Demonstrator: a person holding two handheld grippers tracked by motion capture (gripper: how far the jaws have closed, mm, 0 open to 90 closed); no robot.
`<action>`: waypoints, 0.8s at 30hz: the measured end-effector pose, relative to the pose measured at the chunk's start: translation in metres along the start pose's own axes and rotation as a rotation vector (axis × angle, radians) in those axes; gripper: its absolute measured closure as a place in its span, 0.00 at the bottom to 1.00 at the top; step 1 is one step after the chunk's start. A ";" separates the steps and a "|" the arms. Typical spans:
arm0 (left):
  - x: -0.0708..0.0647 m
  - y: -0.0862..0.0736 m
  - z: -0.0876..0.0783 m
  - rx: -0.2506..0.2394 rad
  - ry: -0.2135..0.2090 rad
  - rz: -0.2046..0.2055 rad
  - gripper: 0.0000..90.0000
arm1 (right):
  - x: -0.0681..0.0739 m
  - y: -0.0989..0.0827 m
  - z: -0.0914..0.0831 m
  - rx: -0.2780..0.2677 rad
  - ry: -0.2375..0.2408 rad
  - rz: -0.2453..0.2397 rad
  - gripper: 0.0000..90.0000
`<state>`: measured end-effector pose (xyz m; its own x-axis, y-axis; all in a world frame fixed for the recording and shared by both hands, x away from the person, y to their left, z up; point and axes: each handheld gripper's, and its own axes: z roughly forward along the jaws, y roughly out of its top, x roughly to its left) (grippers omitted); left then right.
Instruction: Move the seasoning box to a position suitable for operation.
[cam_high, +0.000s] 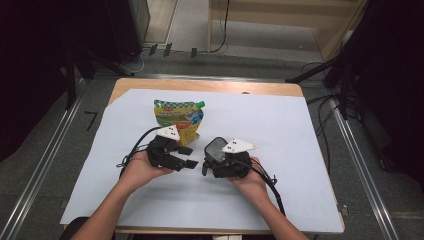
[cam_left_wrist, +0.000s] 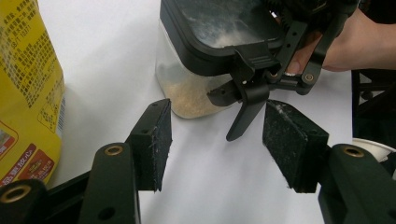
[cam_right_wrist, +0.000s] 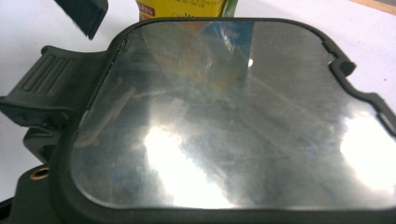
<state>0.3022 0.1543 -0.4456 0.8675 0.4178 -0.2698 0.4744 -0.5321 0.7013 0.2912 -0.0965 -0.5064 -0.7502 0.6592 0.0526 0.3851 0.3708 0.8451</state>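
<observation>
A clear container with a black lid stands on the white sheet, with tan powder in its bottom. My right gripper is shut on it. One of its fingers lies against the lid's side, and the lid hides its jaws. The lid's latch hangs down unclipped. My left gripper is open, its pads empty, pointing at the latch from just in front of it. A yellow-green pouch stands behind my left gripper.
The white sheet covers most of the wooden table. Cables trail from both grippers across the sheet toward the person. Metal rails and floor cables run past the table's left and right sides.
</observation>
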 end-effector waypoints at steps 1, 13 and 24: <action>0.000 0.000 0.000 -0.007 -0.003 -0.003 0.48 | 0.000 0.000 -0.001 0.006 0.001 -0.002 0.17; 0.002 0.002 0.002 0.002 -0.016 0.007 0.49 | -0.006 -0.005 -0.015 0.054 0.059 0.038 0.15; 0.006 0.006 0.005 0.009 -0.013 0.013 0.52 | -0.009 -0.010 -0.050 0.082 0.069 0.090 0.18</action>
<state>0.3107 0.1501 -0.4461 0.8754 0.4011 -0.2697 0.4646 -0.5442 0.6986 0.2670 -0.1384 -0.4892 -0.7449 0.6464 0.1651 0.4930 0.3665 0.7891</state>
